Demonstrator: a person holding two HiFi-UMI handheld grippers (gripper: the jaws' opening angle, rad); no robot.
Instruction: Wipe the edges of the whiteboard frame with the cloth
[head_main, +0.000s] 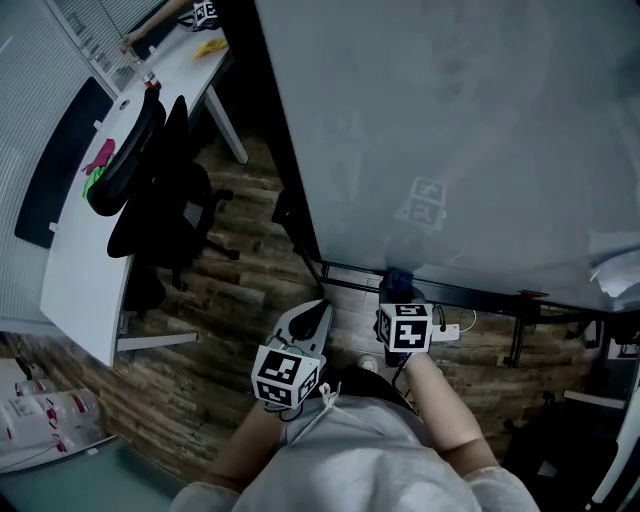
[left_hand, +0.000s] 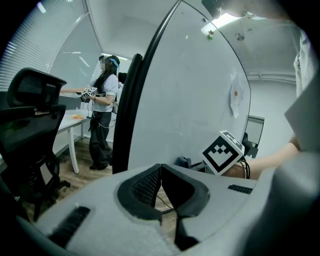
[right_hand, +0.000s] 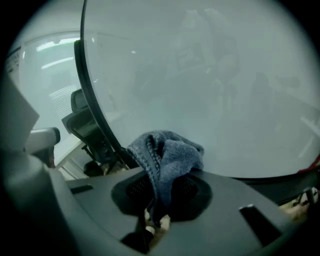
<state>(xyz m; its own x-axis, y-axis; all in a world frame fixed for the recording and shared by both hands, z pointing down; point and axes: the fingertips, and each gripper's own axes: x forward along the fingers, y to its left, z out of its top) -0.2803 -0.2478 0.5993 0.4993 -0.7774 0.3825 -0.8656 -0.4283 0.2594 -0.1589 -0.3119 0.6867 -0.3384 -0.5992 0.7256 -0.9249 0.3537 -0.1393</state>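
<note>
Right gripper (right_hand: 161, 192): fingers pinching a bunched blue cloth (right_hand: 167, 152) at the lower left corner of the whiteboard frame (head_main: 455, 293); whether the two touch is unclear. Left gripper (left_hand: 160, 176): fingers pressed together, empty, just beside. Risk: only a narrow fold is pinched, so drag along the frame may pull the cloth free, or bare fingers may scrape the edge.

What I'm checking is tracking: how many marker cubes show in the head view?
3. One cube on the left gripper, a second cube on the right gripper holding the cloth, a third cube at the top edge. The whiteboard shows only a reflection; more may be hidden.
</note>
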